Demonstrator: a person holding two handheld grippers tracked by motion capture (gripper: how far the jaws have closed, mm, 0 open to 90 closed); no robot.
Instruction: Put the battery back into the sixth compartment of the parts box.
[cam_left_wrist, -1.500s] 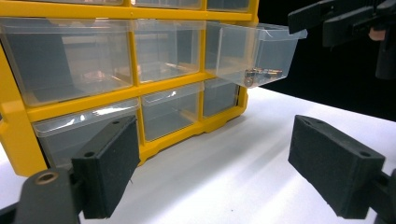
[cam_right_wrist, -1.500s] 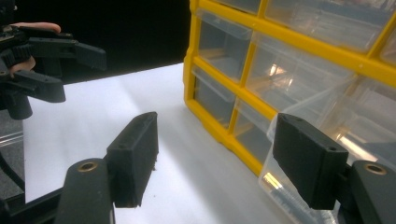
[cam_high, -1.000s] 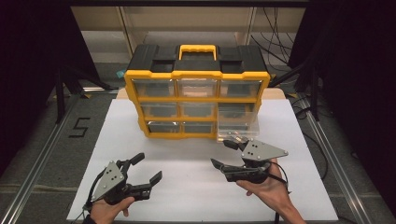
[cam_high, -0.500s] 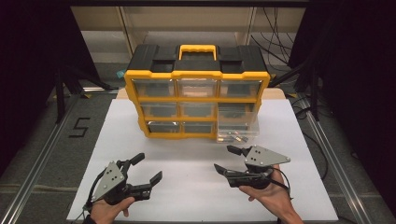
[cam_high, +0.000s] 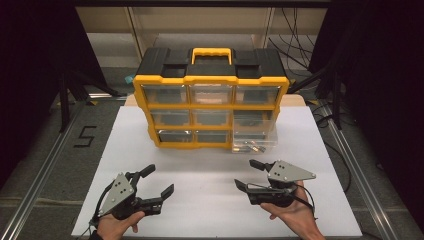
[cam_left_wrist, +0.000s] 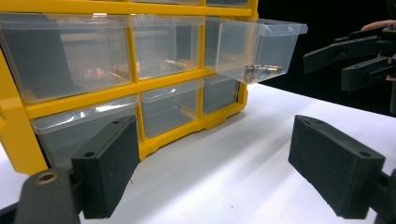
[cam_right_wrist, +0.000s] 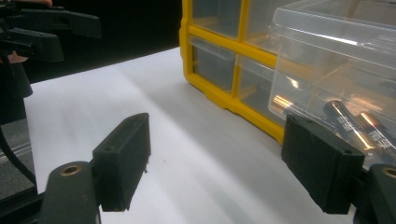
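From above, we see a white bench (cam_high: 210, 165) with a yellow and black drawer cabinet (cam_high: 210, 95) standing at its far middle, a yellow handle (cam_high: 211, 51) on top. At the near left, the left hand (cam_high: 114, 226) holds the left gripper (cam_high: 159, 181), jaws spread wide and holding nothing. At the near right, the right hand (cam_high: 290, 214) holds the right gripper (cam_high: 248, 175), jaws also spread and empty, hovering above the bench.

The cabinet's lower right clear drawer (cam_high: 254, 134) is pulled out toward us. From above its contents are small glints, hard to make out. The left gripper view shows the drawer (cam_left_wrist: 254, 51) jutting from the cabinet face (cam_left_wrist: 116, 79) with metallic cylinders (cam_left_wrist: 259, 71) lying at its front. The right gripper view comes closest: batteries (cam_right_wrist: 355, 126) lie on their sides on the floor of the open drawer (cam_right_wrist: 336, 56), their printing too blurred to read. That drawer is cut off by the frame's right edge.

Each gripper view also catches the other gripper farther off against a dark background. A "5" mark (cam_high: 85, 136) sits on the floor left of the bench, and cables (cam_high: 295, 35) trail behind the cabinet.
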